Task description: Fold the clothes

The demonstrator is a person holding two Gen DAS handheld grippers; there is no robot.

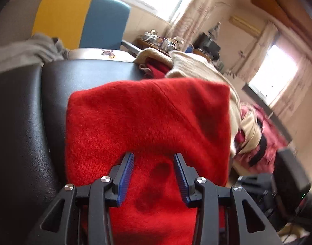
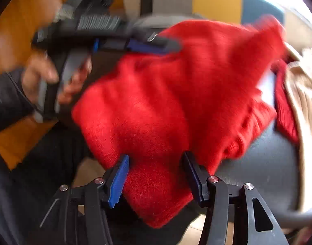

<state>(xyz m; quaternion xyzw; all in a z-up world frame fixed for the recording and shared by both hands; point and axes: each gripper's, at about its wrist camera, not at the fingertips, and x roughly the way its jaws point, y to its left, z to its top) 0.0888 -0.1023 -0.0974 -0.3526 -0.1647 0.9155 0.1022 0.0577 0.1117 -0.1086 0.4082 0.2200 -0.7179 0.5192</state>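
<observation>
Sunlit room, black leather seat (image 1: 33, 112) underneath. Fuzzy red knit sweater (image 1: 147, 118) draped over seat's front edge, beige knit garment (image 1: 196, 67) heaped at far corner. Left gripper (image 1: 154, 157) partly open, red knit between pads, grip unclear. Right gripper (image 2: 156, 157) half open, straddling sweater's near fold, grip unclear.
</observation>
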